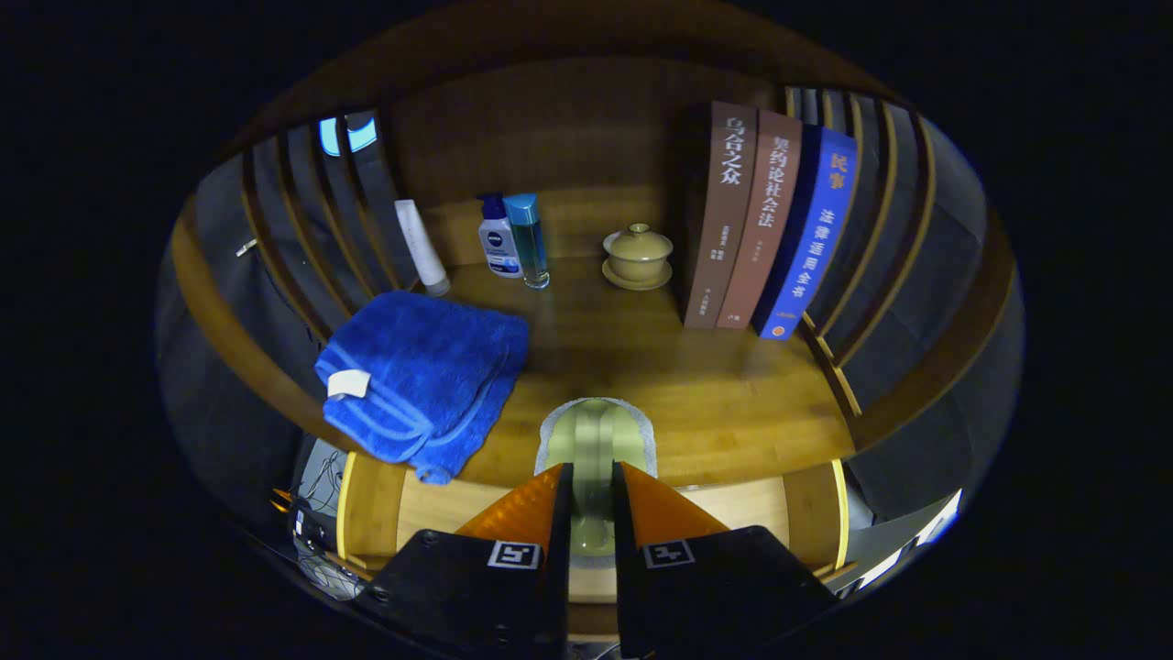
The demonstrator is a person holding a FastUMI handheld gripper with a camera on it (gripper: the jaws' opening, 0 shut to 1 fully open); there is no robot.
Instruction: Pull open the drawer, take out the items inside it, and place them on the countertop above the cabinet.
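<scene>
Gripper point(591, 500) held over the front edge of the countertop point(696, 385), fingers drawn close with a pale olive object point(596, 440) clamped between them; both fingers press its sides. The object has a light rim and reaches forward just past the fingertips, above the wood; what kind of item it is cannot be told. Below the fingers, the open drawer point(733, 509) shows a pale wooden inside with a yellow-edged front on either side. On the countertop to the left, a folded blue towel point(426, 380) with a white tag overhangs the front edge. Further back, a white tube point(422, 247) leans against the slatted side wall; near it a white pump bottle point(498, 240) and a clear bottle with a blue cap point(530, 240) stand touching. A lidded tan cup on a saucer point(637, 257) sits beyond the fingers. Just to its right, three upright books point(770, 229), two brown and one blue, lean against the right slats.
</scene>
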